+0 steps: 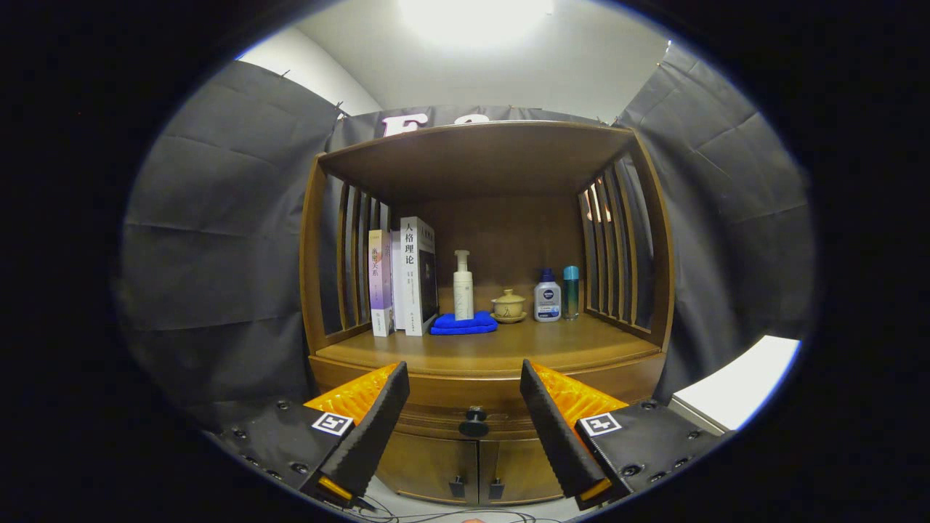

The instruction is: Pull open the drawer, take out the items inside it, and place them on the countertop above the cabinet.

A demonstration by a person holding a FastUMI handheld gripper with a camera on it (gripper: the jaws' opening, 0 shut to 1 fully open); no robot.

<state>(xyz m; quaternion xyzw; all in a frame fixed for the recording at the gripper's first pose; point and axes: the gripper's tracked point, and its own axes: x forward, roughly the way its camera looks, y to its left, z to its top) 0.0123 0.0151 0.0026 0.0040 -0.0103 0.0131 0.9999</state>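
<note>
A wooden cabinet stands ahead with a closed drawer [443,420] just under its countertop [501,349]. The drawer's dark round knob [474,419] lies between and a little beyond my fingertips. My gripper [465,385] is open, its two fingers spread wide on either side of the knob, touching nothing. The drawer's inside is hidden.
On the countertop stand several books [407,280] at the left, a folded blue cloth [463,324], a white pump bottle [463,287], a small lidded cup [508,305], a white bottle [547,296] and a teal can [571,292]. Two lower doors [476,472] sit below the drawer. A white surface [734,392] lies right.
</note>
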